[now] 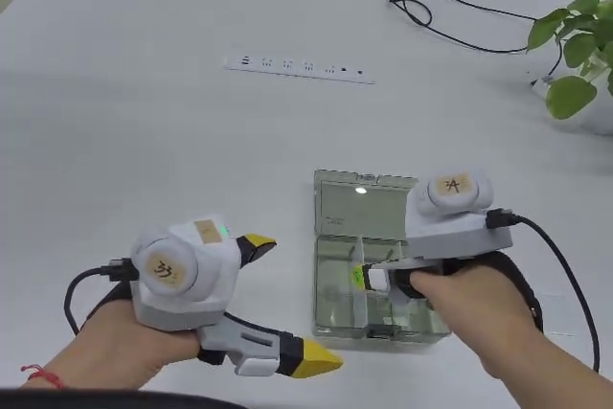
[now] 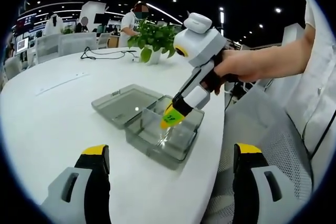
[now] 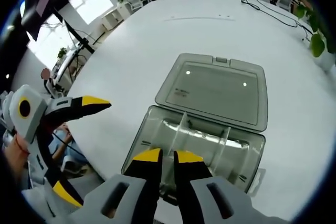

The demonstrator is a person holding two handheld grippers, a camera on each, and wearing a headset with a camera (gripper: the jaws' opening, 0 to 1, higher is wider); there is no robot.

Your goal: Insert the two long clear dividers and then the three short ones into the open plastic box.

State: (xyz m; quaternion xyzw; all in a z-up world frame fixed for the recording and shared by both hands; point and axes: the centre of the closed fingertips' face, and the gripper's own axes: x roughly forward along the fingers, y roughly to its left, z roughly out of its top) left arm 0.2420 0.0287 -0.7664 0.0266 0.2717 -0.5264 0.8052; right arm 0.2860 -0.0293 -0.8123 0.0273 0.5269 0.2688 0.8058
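The open clear plastic box lies on the white table with its lid folded back flat. Clear dividers stand inside the base. My right gripper reaches down into the box, its jaws almost together on an upright clear divider that runs away from the tips. Seen from the left gripper view, the right gripper has its tip inside the box. My left gripper hovers open to the left of the box, holding nothing.
A white power strip lies farther back on the table. A black cable loops at the back right beside a green plant. The table's near edge runs just below the box. People stand far behind the table.
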